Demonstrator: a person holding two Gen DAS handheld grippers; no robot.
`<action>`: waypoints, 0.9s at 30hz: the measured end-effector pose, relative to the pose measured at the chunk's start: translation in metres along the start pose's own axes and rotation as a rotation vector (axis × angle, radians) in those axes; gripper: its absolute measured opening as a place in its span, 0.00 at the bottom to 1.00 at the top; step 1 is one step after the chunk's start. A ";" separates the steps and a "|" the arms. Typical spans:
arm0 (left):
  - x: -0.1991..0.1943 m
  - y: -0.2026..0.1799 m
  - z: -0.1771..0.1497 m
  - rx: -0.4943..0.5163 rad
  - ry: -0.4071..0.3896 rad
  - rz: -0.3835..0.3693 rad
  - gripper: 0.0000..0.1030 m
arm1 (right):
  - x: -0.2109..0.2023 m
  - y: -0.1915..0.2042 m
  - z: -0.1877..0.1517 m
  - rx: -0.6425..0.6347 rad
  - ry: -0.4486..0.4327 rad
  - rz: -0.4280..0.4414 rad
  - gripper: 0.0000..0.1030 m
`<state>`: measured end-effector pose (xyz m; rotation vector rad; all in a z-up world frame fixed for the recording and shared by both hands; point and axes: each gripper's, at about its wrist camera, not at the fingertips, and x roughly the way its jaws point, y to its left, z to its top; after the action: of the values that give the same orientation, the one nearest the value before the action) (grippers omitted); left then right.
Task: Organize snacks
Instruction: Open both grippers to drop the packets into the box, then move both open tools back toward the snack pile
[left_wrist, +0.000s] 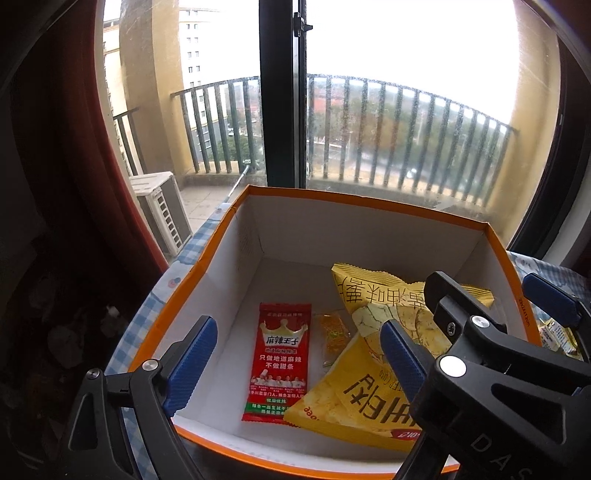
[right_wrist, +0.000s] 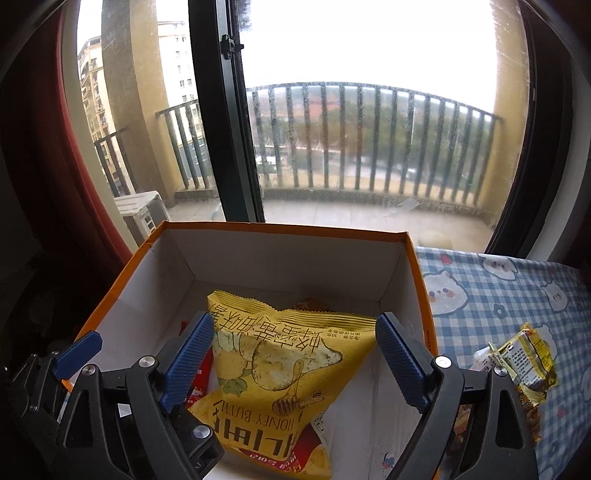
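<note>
My left claw (left_wrist: 299, 354) and my right claw (right_wrist: 295, 363) hang side by side over the near part of the open box (left_wrist: 369, 206), which sits on the table (right_wrist: 509, 295) before the window (right_wrist: 369, 110). In the box, the flat packet (left_wrist: 279, 362) lies left of the two chip bags (right_wrist: 280, 354). A small wrapped snack (right_wrist: 524, 358) lies on the table right of the box.

Yellow chip bag (right_wrist: 280, 354), red packet (left_wrist: 277, 360), inside orange box (left_wrist: 354, 201)

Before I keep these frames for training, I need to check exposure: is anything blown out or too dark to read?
Left wrist view: sky through the window is blown out white, curtain side nearly black, red snack packet legible. Right wrist view: same white sky, railing bars bent by fisheye, yellow chip bag evenly lit and readable.
</note>
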<state>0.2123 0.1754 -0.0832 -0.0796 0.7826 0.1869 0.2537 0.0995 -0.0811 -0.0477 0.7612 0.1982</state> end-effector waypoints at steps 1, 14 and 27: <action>0.000 0.001 0.000 0.002 -0.004 -0.005 0.90 | -0.001 -0.001 0.000 -0.007 -0.005 -0.002 0.93; -0.038 -0.018 -0.008 0.058 -0.085 -0.040 0.96 | -0.034 -0.020 -0.007 -0.016 -0.058 0.018 0.97; -0.091 -0.054 -0.021 0.093 -0.156 -0.092 0.99 | -0.088 -0.046 -0.016 -0.025 -0.111 0.036 0.97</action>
<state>0.1456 0.1070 -0.0335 -0.0133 0.6298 0.0681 0.1891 0.0382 -0.0333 -0.0460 0.6491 0.2429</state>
